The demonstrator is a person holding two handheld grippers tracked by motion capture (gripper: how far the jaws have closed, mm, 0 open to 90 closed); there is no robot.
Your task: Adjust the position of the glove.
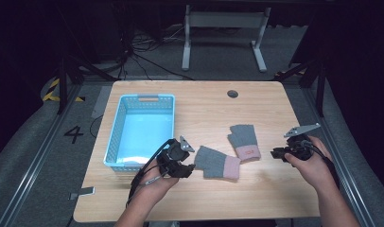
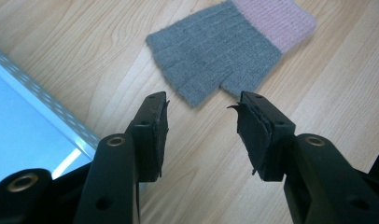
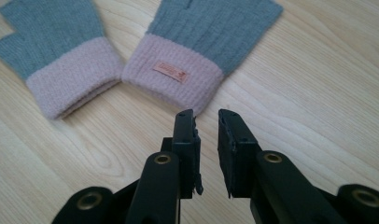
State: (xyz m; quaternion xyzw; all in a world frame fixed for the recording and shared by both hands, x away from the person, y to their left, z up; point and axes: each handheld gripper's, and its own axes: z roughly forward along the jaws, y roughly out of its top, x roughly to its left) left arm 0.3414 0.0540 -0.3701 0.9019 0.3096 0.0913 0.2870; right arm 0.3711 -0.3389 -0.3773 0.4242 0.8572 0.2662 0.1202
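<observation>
Here, near glove just ahead of left claw (jaws apart), untouched

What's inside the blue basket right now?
The blue basket shows a bare pale floor with nothing lying in it. Both gloves are outside on the table: one beside the left gripper, one farther right. The near wall hides a thin strip.

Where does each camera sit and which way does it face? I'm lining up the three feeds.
High view: above the person's side, looking forward and down on the wooden table, light-blue plastic basket; forearms, both hands show.
Left gripper view: rides the left gripper, facing the grey knitted glove with plain pink cuff; black jaws apart.
Right gripper view: rides the right gripper, facing the grey glove with labelled pink cuff; jaws narrowly apart.
Shared: both gripper views show the plain-cuffed glove.
</observation>
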